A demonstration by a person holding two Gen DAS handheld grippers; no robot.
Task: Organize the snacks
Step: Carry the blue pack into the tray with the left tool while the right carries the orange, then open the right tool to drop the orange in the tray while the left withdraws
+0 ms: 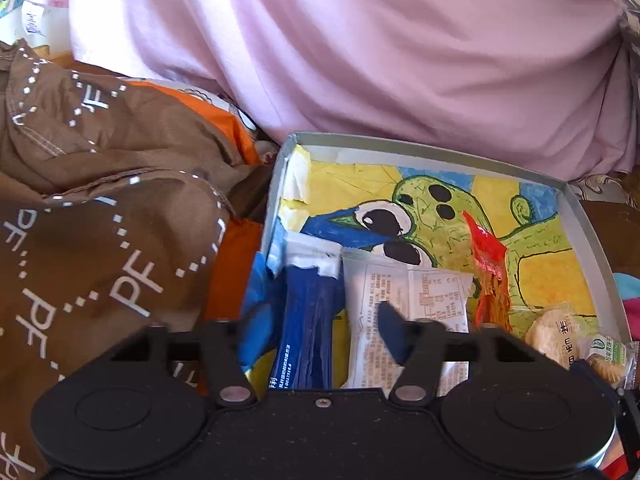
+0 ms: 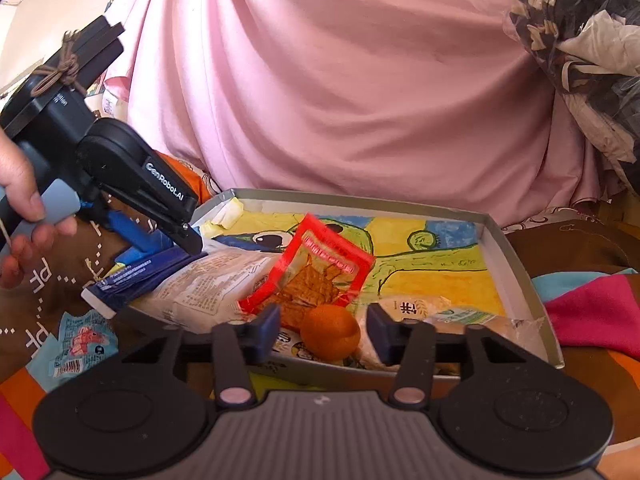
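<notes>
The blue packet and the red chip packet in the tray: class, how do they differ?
The blue packet is opaque, long and narrow; the red chip packet is wide, with a clear window showing orange chips. The blue packet overhangs the tray edge; the red one stands propped inside. Both are sealed snacks.

Gripper body hides the blue packet (image 1: 308,316) bottom.

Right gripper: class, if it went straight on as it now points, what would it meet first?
Probably the small orange fruit, lying in the box directly between the open jaws of the right gripper; depth is hard to judge.
</notes>
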